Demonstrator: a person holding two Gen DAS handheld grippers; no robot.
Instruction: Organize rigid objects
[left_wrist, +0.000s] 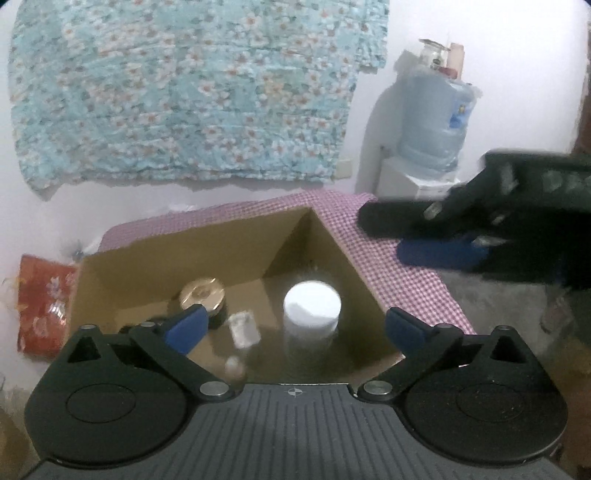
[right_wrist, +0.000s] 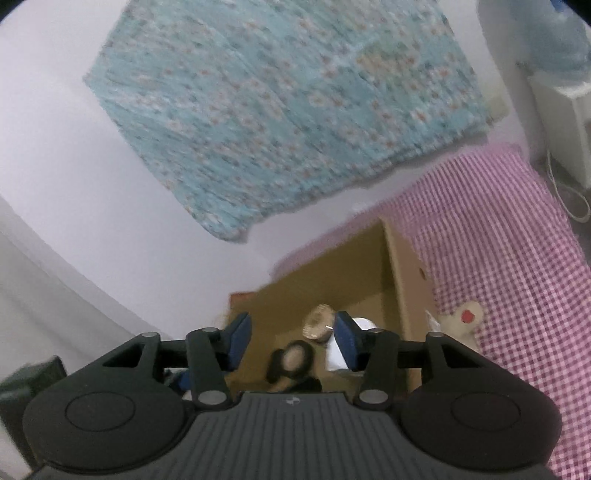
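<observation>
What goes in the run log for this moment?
left gripper: open, empty | right gripper: open, empty | box: white jar, gold tin inside

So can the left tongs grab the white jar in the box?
Probably yes. The left tongs stand wide open and empty, aimed over the open cardboard box, and the white jar stands upright with nothing covering it.

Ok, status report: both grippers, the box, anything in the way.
Left hand-held gripper wide open, empty. Right hand-held gripper part open, empty. Cardboard box holds white-lidded jar, gold-lidded jar. Nothing blocking.
</observation>
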